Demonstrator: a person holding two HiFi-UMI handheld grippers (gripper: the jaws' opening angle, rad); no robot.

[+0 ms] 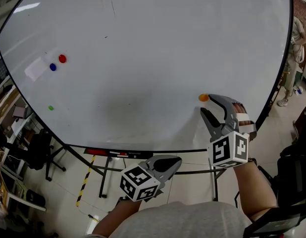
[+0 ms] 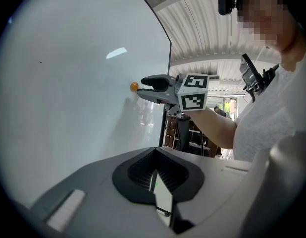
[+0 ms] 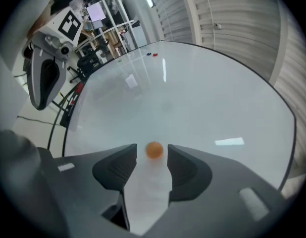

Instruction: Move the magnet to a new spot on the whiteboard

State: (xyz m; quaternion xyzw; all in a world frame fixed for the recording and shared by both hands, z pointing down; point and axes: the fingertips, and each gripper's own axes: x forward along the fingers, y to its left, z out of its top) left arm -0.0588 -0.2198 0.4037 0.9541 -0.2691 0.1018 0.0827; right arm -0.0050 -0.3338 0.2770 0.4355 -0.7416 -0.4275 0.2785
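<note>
Orange magnet on whiteboard, between released right gripper fingers, untouched; left gripper fingers clenched, empty.

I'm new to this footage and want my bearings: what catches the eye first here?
A small round orange magnet sits on the big white whiteboard between the parted jaws of the right gripper, with gaps either side. Toward the board's left in the head view sit a round red magnet and a round blue magnet.
</note>
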